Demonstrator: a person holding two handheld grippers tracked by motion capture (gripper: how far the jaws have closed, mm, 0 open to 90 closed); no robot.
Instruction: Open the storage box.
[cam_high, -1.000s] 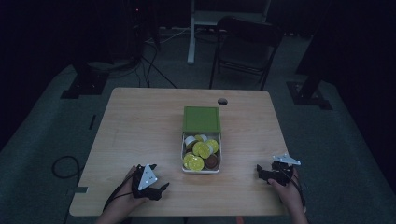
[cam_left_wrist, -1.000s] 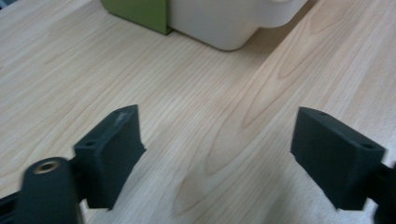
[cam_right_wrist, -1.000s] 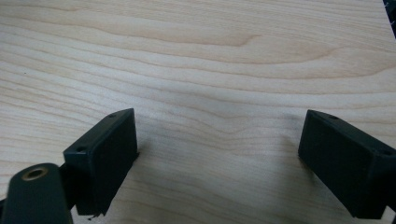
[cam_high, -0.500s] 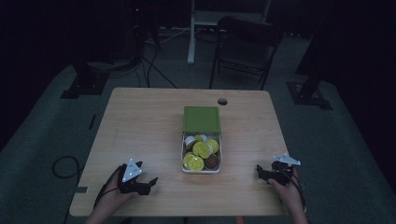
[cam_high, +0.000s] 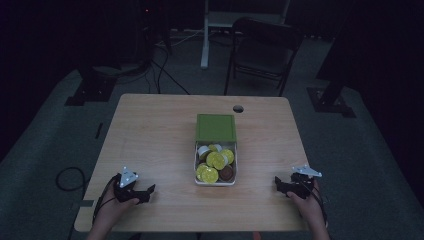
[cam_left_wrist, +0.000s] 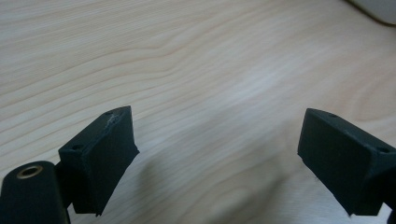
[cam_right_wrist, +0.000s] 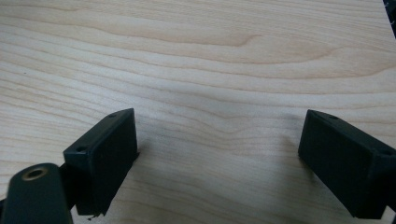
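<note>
- Bare wooden worktop (cam_high: 150, 140) all round; a folding chair (cam_high: 262, 50) stands behind it, nothing between either tool and the box.
- White box (cam_high: 215, 181) sits mid-worktop, its green lid (cam_high: 215, 127) flipped back, yellow-topped round capsules (cam_high: 212, 165) packed inside, one brown, perhaps.
- Left tongs (cam_high: 142, 194) near the front-left edge, jaws spread wide, having just opened further, gripping nothing.
- Right tongs (cam_high: 281, 184) front-right, released too.
- Dim light; capsule labels unreadable.
</note>
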